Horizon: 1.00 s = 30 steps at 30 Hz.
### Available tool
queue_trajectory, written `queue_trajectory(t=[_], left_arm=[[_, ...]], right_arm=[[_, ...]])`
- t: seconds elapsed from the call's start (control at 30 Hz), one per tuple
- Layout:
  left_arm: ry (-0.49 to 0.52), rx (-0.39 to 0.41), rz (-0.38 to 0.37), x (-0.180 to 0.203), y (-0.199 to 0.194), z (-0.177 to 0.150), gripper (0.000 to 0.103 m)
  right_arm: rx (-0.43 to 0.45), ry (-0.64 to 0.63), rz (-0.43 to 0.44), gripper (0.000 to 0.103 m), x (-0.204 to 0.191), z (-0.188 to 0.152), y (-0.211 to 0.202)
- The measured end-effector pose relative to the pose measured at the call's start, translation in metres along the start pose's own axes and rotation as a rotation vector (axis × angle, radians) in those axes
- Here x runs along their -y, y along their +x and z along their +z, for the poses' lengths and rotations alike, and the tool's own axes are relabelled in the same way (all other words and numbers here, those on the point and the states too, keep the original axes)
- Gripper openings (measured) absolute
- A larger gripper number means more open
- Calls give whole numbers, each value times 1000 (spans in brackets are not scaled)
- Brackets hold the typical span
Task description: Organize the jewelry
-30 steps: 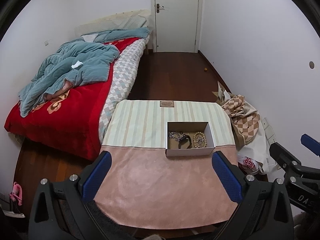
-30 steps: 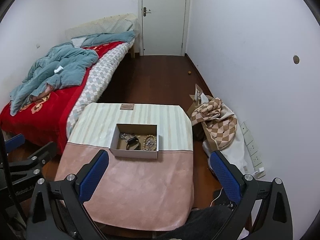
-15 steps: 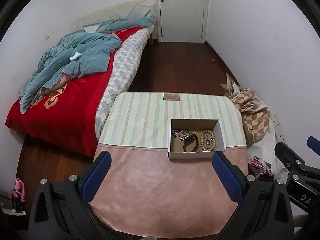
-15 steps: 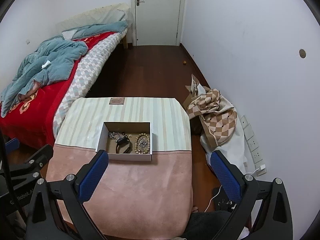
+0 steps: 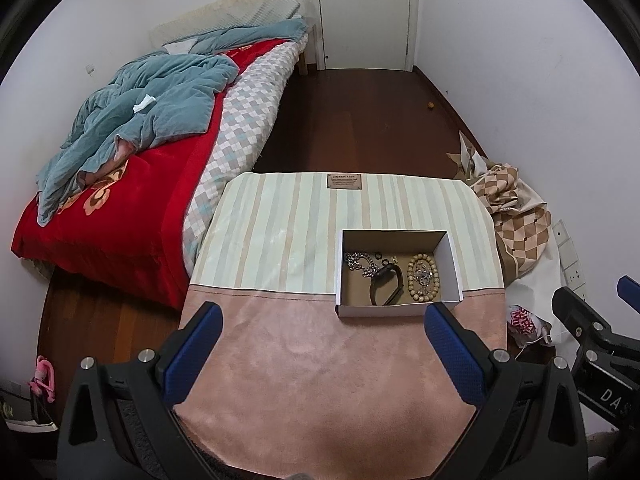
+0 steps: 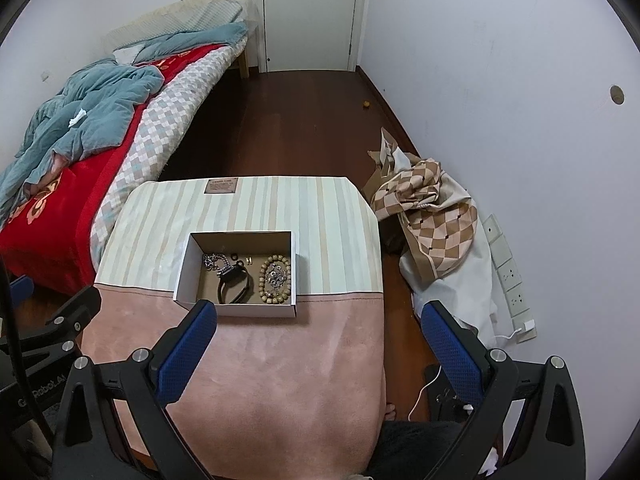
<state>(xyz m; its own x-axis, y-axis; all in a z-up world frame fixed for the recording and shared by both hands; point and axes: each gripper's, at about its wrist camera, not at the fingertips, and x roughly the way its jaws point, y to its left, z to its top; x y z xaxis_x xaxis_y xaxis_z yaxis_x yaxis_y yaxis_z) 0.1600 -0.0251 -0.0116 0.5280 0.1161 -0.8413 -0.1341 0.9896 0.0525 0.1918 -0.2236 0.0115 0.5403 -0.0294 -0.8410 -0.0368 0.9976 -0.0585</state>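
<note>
A small white cardboard box sits on the cloth-covered table. Inside lie a silver chain, a black band, a wooden bead bracelet with a silver piece in it, and small rings. My left gripper is open and empty, hovering over the pink part of the table just short of the box. My right gripper is open and empty, to the right of the box's front. Each gripper shows at the edge of the other's view.
A bed with a red blanket and a teal quilt stands to the left. A checkered cloth bundle and wall sockets lie to the right. A white door is at the far end of the dark wood floor.
Both grippers have moved forward and down toward the table, so the box looks larger and closer. Both stay open and empty.
</note>
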Motion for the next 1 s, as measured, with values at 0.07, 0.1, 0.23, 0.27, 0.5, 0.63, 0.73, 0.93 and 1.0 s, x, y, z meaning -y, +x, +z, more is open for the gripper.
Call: queue_trajectory(t=[0.07,0.1,0.23,0.27,0.5,0.63,0.73,0.93,1.0], left_arm=[[0,-5,-3,0,1,1,103],[-1,-7,-4,0,2,1,103],[-2,-15,-12,1,3,2,103],[-2,-16,-13,1,3,2,103],[-7,-14,-15,0,2,4,103],[-8,-10,-13,0,1,5,103],[-8,-8,-13,0,1,5,103],[-10,-9,-14,-1,-1,5,103],[-9,-8,-15,-1,-2,6,103]], right_arm=[[-2,2,0,103,0,0,1],[-3,2,0,103,0,0,2],[-7,-1,3,103,0,0,2],[-9,-1,5,103,0,0,4],[-8,-5,6,103,-2,0,2],[-7,-5,8,103,-3,0,1],[-7,-3,7,103,-3,0,0],[-7,-4,8,103,-3,0,-1],[-5,-3,6,103,-3,0,-1]])
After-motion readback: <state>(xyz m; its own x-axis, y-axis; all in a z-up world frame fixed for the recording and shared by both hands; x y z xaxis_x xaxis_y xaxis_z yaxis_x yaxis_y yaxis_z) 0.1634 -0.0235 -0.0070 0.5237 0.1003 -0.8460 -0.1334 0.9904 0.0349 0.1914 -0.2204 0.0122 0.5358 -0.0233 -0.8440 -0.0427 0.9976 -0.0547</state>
